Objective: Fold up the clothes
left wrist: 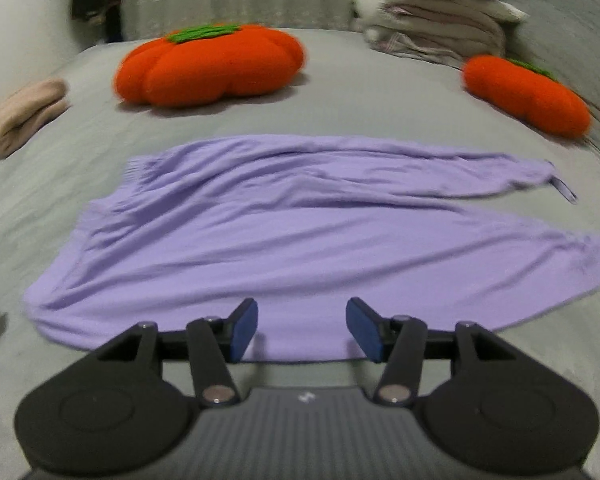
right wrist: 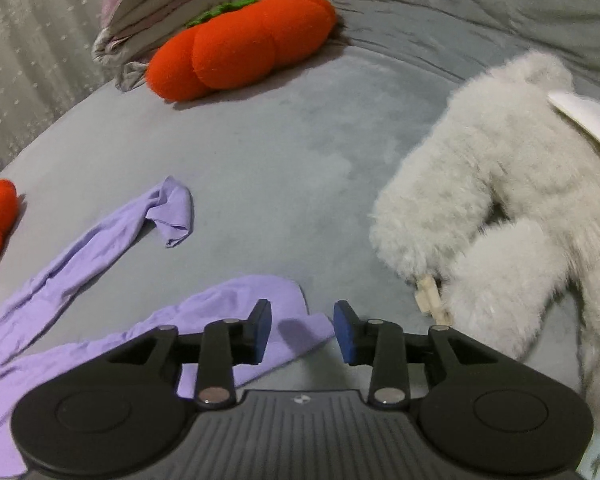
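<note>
- Lilac garment (left wrist: 284,224) lay spread on the grey bed (left wrist: 340,96), long axis crosswise
- Left gripper (left wrist: 302,330) spread wide, empty, at its near hem
- Right gripper (right wrist: 302,332) likewise spread, over a leg end

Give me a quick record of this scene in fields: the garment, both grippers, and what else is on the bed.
garment: purple pants, spread flat, not yet folded
left gripper: open, over the pants' near edge
right gripper: open, over one leg end
surface: grey bed
other items: two orange pumpkin cushions, folded linen stack, beige folded cloth, grey plush toy
</note>
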The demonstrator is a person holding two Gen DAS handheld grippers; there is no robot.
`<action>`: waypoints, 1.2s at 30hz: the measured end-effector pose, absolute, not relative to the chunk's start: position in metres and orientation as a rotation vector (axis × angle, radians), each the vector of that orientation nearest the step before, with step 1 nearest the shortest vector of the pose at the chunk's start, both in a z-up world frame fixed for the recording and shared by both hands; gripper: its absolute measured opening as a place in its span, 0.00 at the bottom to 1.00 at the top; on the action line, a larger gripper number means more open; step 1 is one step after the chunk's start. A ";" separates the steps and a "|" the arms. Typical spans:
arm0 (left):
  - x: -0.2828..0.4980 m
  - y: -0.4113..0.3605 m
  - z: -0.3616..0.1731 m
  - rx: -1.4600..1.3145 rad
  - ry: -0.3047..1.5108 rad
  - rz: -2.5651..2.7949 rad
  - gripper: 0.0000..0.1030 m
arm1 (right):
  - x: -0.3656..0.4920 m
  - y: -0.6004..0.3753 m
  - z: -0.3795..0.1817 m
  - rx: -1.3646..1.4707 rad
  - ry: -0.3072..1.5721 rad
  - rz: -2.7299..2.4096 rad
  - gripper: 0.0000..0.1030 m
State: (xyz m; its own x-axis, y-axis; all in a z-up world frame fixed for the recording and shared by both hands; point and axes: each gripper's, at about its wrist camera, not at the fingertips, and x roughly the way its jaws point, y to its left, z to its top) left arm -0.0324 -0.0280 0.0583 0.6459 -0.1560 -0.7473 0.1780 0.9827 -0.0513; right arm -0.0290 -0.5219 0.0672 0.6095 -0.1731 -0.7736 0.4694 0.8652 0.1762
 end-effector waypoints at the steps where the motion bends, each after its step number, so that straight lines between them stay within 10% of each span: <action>1: -0.032 -0.036 0.057 0.039 0.850 -0.209 0.50 | -0.026 -0.521 0.066 0.367 0.838 -0.374 0.34; 10: -0.020 -0.121 0.061 0.105 0.790 -0.410 0.55 | -0.003 -0.522 0.048 0.324 0.882 -0.285 0.29; 14: -0.024 -0.169 0.053 0.143 0.758 -0.519 0.58 | 0.005 -0.518 0.043 0.274 0.890 -0.276 0.05; 28: -0.070 -0.294 0.016 0.477 0.572 -0.704 0.68 | -0.010 -0.530 0.062 0.340 0.798 -0.275 0.05; 31: -0.065 -0.297 0.006 0.447 0.604 -0.710 0.58 | -0.013 -0.530 0.070 0.345 0.768 -0.261 0.05; 36: -0.055 -0.299 0.009 0.442 0.623 -0.706 0.06 | -0.011 -0.533 0.068 0.357 0.769 -0.260 0.05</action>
